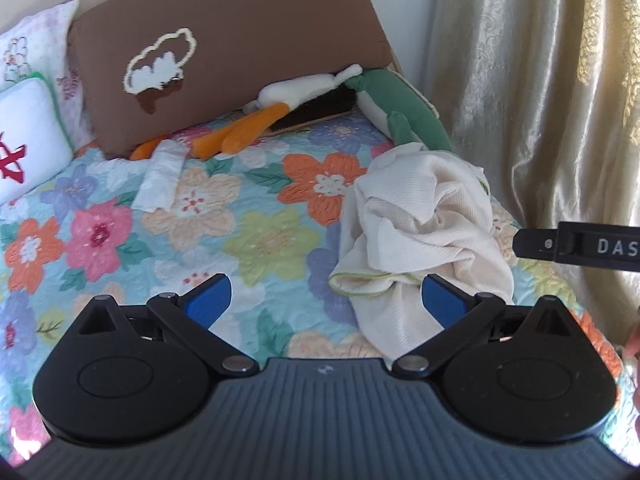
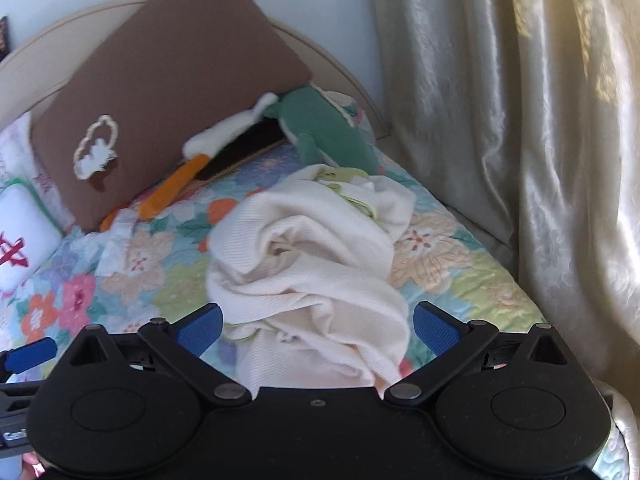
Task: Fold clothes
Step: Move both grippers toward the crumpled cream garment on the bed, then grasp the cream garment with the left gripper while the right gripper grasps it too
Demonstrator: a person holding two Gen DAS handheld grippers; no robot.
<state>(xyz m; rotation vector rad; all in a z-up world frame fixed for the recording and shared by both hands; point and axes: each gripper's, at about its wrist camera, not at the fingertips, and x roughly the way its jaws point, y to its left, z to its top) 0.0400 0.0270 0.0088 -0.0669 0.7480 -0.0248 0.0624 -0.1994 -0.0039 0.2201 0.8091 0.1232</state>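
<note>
One crumpled cream garment (image 2: 312,264) lay near the bed's (image 1: 256,240) right edge; both grippers (image 1: 325,300) (image 2: 316,322) had jaws spread, holding nothing.

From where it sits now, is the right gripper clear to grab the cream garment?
Probably yes. The right gripper is open, and the crumpled cream garment lies on the floral quilt just ahead of its fingers, with nothing between. The left gripper is off to the side.

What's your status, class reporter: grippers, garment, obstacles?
Left gripper open, right gripper open, both empty. Cream garment crumpled on floral quilt, unfolded. Green plush touching its far edge.
</note>
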